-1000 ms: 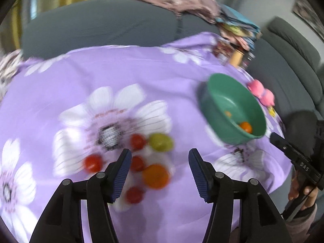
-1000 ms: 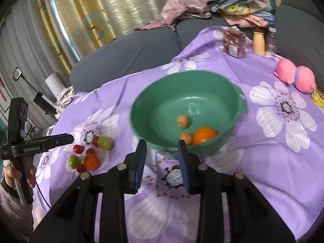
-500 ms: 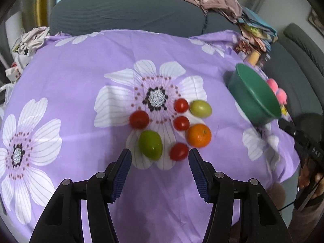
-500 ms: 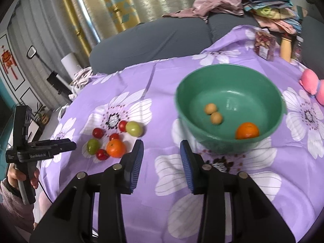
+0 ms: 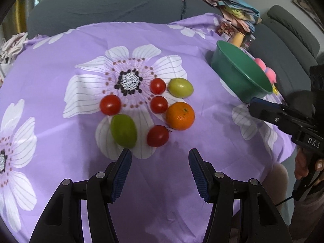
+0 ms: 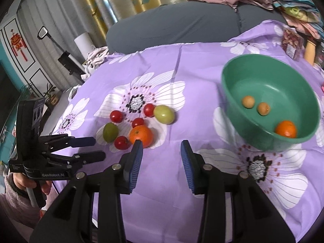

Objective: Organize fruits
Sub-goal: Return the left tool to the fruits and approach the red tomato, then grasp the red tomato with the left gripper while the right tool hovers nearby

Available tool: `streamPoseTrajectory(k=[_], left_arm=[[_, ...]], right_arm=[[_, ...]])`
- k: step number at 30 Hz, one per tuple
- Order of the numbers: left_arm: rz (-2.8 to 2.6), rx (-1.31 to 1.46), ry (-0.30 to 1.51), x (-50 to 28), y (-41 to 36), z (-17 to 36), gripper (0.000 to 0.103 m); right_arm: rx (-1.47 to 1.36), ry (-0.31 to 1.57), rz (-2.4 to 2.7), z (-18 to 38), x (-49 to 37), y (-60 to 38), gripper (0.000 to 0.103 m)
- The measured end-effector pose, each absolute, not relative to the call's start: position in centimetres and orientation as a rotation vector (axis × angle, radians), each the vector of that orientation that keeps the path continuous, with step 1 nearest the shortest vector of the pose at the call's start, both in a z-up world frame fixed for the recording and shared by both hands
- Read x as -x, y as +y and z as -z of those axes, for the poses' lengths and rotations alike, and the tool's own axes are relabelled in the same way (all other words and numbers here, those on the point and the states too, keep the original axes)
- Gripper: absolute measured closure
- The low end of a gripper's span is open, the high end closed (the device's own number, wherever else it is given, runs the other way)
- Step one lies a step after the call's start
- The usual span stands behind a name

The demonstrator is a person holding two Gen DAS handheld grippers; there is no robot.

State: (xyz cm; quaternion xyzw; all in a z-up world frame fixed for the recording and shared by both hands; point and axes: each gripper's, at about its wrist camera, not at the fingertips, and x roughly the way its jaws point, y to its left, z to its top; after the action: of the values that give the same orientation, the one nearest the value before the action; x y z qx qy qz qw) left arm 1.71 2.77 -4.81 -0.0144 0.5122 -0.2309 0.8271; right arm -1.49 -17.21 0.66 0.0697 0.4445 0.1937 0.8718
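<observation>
Seven fruits sit loose on the worktop (image 5: pixel 202 46), bunched on one white flower of the purple cloth: four red tomatoes, two green ones and an orange (image 5: pixel 180 115). My guess is they're clustered there so each can be grabbed and carried to the green bowl (image 6: pixel 243 109) off to the right, which already holds another orange (image 6: pixel 286 129) and two small tan fruits.

Left tool (image 5: pixel 160 168) hovers just short of the cluster, spread wide, holding nothing; nearest things are a red tomato (image 5: pixel 157 136) and a green fruit (image 5: pixel 123 131). Right tool (image 6: pixel 161 158) is also spread apart and empty, between cluster and bowl, its left pad overlapping the loose orange in its own view; can't tell if it's touching.
</observation>
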Motion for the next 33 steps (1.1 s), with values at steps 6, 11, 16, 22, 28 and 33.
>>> streamPoseTrajectory(k=[6,11,16,22,28,33], left_arm=[[0.510,0.025,1.115,-2.6,2.2,5.9,0.045],[0.534,0.005,1.118,-3.3,1.4,6.6,0.045],[0.533,-0.014,1.124,-4.2,0.9,7.3,0.047],[0.541,-0.017,1.132,-4.6,0.8,7.8,0.065],[0.546,0.029,1.142,-4.9,1.9,7.9,0.072],[0.550,0.089,1.138,-4.5,3.3,7.4,0.073]], right_arm=[[-0.133,0.955,-0.426,-0.1,0.9,-16.1,0.063],[-0.135,0.975,-0.439,0.4,0.3,-15.7,0.063],[-0.136,0.986,-0.449,0.7,-0.4,-15.3,0.063],[-0.121,0.991,-0.462,0.8,-1.4,-14.5,0.063],[-0.110,1.008,-0.489,1.2,-2.6,-12.9,0.063],[-0.091,1.024,-0.503,1.4,-3.4,-11.8,0.063]])
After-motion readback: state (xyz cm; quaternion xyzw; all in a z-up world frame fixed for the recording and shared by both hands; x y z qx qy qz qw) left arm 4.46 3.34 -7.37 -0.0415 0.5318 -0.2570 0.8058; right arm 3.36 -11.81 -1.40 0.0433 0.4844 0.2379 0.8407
